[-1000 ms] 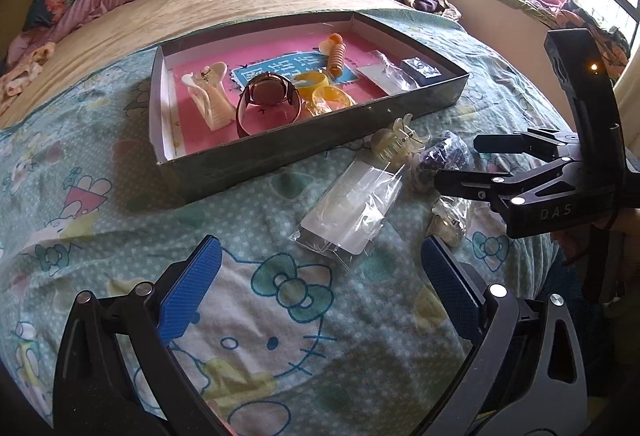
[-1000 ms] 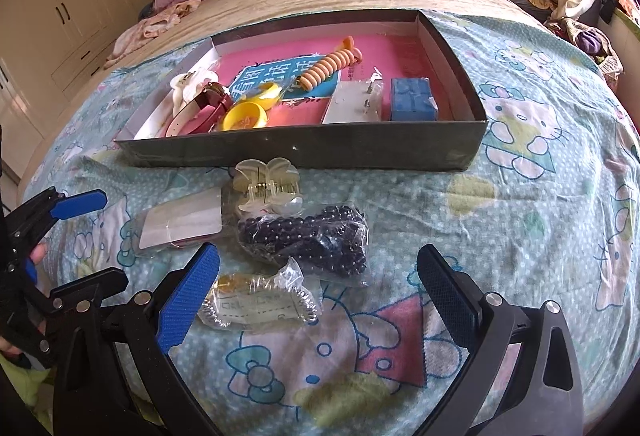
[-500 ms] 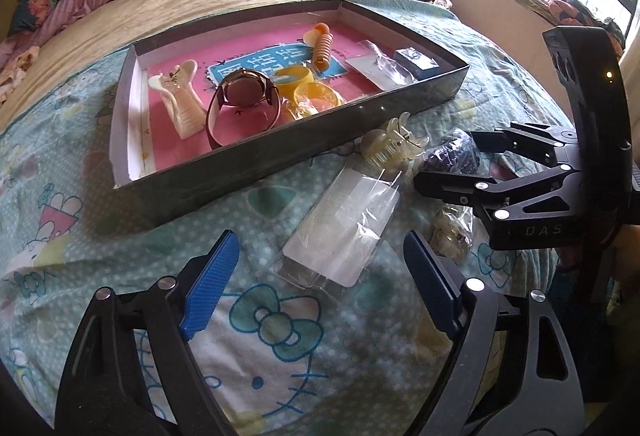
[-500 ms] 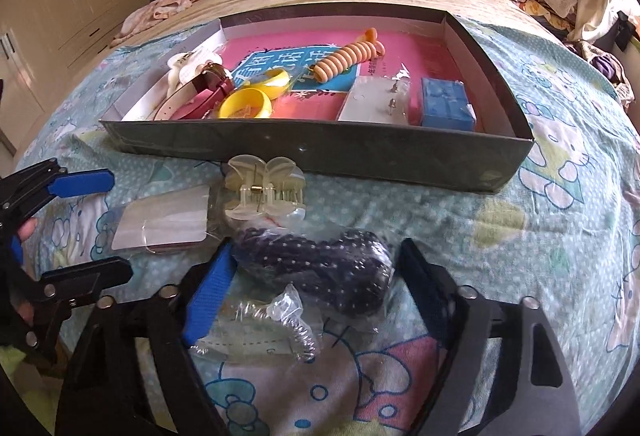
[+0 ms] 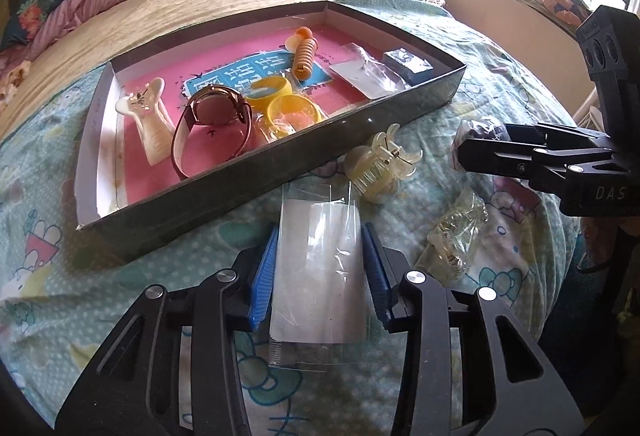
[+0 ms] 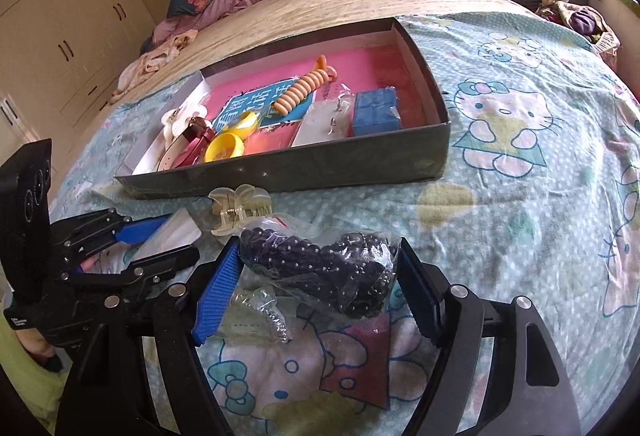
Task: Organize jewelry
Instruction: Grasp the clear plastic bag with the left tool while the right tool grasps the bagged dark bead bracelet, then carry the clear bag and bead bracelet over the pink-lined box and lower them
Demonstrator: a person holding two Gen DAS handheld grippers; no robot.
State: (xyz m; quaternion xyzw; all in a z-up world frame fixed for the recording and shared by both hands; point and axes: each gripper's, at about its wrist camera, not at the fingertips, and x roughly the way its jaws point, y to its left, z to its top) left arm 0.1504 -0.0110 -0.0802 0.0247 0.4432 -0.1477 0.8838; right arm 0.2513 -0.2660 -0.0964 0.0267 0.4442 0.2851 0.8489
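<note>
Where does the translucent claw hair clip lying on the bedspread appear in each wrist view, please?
Left wrist view: the translucent claw clip is right of centre, just outside the box's near wall, above the flat clear packet.
Right wrist view: it is left of centre, between the box and the bagged dark beads.
Shared landmark: the grey box.

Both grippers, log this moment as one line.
left gripper: around clear card packet, grip unclear | right gripper: around dark bead bag, grip unclear | both items outside tray
</note>
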